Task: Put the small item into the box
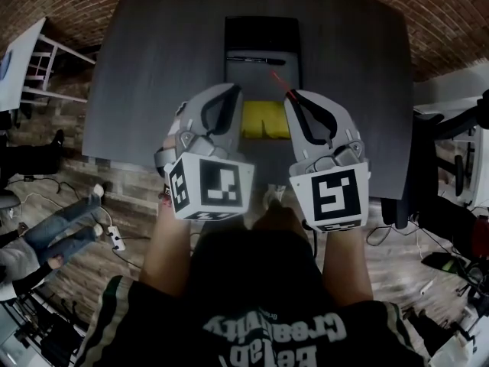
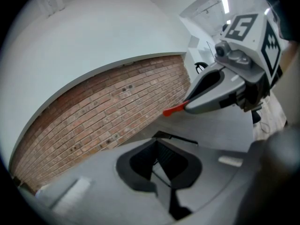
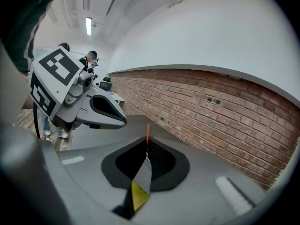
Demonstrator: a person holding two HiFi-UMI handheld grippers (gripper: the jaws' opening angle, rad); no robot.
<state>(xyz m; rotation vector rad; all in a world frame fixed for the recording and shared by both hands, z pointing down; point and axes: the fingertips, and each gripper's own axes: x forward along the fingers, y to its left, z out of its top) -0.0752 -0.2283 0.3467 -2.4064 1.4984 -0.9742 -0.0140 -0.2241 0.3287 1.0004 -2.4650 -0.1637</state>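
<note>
Head view shows the right gripper (image 1: 295, 96) clamped on a thin red stick (image 1: 278, 81), whose free end points at the black box (image 1: 261, 33) ahead on the table (image 1: 153, 67), probably ready for dropping in. The left gripper (image 1: 232, 92) hangs alongside, jaws together and empty, likely just out of the way. The stick is slim, straight and bright red.

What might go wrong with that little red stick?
The right gripper pinches the red stick only at its end, so it might slip or swing. It points slantwise at the black box, so it may catch the rim. The left gripper is close beside and might bump it.
</note>
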